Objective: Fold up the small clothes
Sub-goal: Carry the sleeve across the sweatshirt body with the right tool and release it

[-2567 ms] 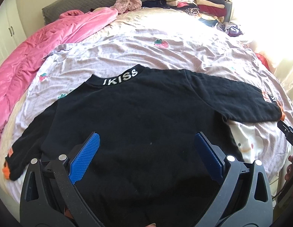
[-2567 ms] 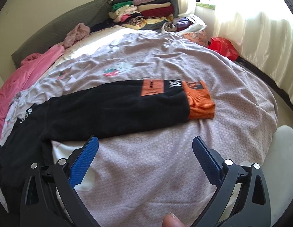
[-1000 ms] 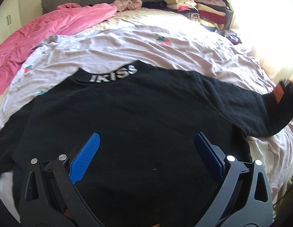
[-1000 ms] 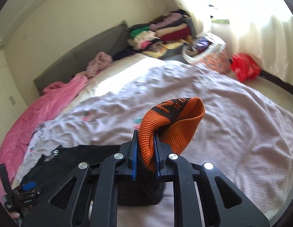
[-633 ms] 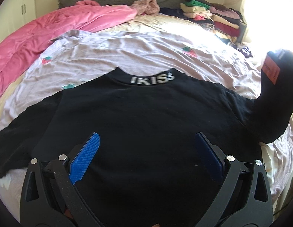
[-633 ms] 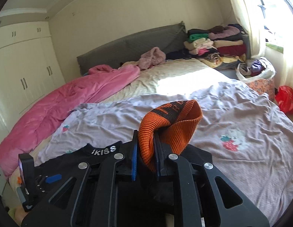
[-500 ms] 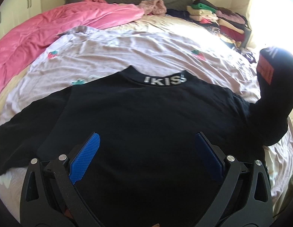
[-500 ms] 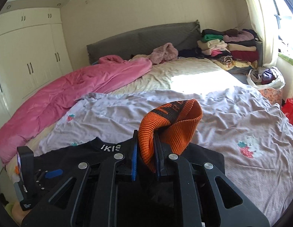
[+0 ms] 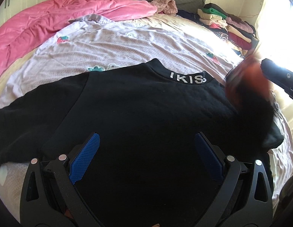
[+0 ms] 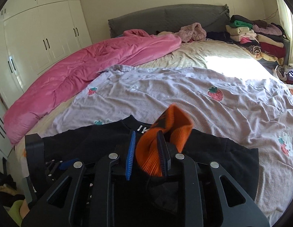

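Note:
A black sweatshirt (image 9: 146,124) with a white-lettered collar lies flat on the lilac sheet; it also shows in the right wrist view (image 10: 101,143). My left gripper (image 9: 144,147) is open and empty, low over the shirt's body. My right gripper (image 10: 146,147) has its jaws parted a little, with the orange ribbed cuff (image 10: 165,136) of the right sleeve between them, above the shirt's right shoulder. In the left wrist view that cuff (image 9: 246,83) is a blur at the right, beside the right gripper's black body (image 9: 278,75).
A pink duvet (image 10: 85,71) lies along the bed's left side. A stack of folded clothes (image 10: 259,36) sits at the far right by the grey headboard (image 10: 165,17). White wardrobes (image 10: 38,30) stand to the left. A lilac strawberry sheet (image 10: 184,94) covers the bed.
My right gripper has carried the orange cuff left, over the shirt's body, and its jaws have started to part. The sleeve is folded over the shoulder. My left gripper stays open over the shirt.

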The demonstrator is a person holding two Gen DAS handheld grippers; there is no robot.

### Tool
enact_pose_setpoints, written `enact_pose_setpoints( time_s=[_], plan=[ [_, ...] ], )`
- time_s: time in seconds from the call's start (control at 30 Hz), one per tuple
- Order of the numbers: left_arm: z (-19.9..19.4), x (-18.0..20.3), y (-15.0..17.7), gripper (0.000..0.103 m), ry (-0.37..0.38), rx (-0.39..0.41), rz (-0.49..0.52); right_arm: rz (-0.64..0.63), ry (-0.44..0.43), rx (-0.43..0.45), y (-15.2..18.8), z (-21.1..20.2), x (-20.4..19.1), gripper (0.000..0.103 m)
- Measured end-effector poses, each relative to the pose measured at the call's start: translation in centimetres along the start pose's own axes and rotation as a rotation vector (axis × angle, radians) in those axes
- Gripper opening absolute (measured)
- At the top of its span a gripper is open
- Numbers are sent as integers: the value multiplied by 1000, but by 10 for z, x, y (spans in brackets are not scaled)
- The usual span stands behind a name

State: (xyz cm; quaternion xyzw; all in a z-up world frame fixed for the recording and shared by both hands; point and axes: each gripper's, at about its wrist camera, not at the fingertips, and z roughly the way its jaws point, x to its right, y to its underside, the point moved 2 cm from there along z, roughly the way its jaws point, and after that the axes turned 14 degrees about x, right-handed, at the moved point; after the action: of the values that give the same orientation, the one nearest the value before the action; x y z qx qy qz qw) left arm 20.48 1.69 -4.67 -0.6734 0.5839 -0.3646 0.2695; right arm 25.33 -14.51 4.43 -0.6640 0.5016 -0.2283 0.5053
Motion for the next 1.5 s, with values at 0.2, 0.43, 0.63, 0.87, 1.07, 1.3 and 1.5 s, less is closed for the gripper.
enact_pose_setpoints(
  time_s=[0.2,0.43,0.63,0.87,1.07,1.3,1.5],
  plan=[
    [-3,-3,0,94,50,-2,-36,-2,5,24,-7,-11,1,23],
    [-7,7,0,94,211,-3,-103,-26,72,-18,10,-18,21,38],
    [0,32,-3,68,304,-29,-103,-19,159,-57,37,-26,53,40],
    [40,48,2,61,271,-135,-101,23,218,-64,53,-46,84,45],
    [45,40,0,15,262,-81,-160,67,242,-77,67,-55,95,48],
    [-7,20,-33,13,252,96,-112,85,224,-98,78,-52,87,48],
    [-24,-4,-44,13,166,145,-61,70,213,-110,80,-46,77,48]
  ],
)
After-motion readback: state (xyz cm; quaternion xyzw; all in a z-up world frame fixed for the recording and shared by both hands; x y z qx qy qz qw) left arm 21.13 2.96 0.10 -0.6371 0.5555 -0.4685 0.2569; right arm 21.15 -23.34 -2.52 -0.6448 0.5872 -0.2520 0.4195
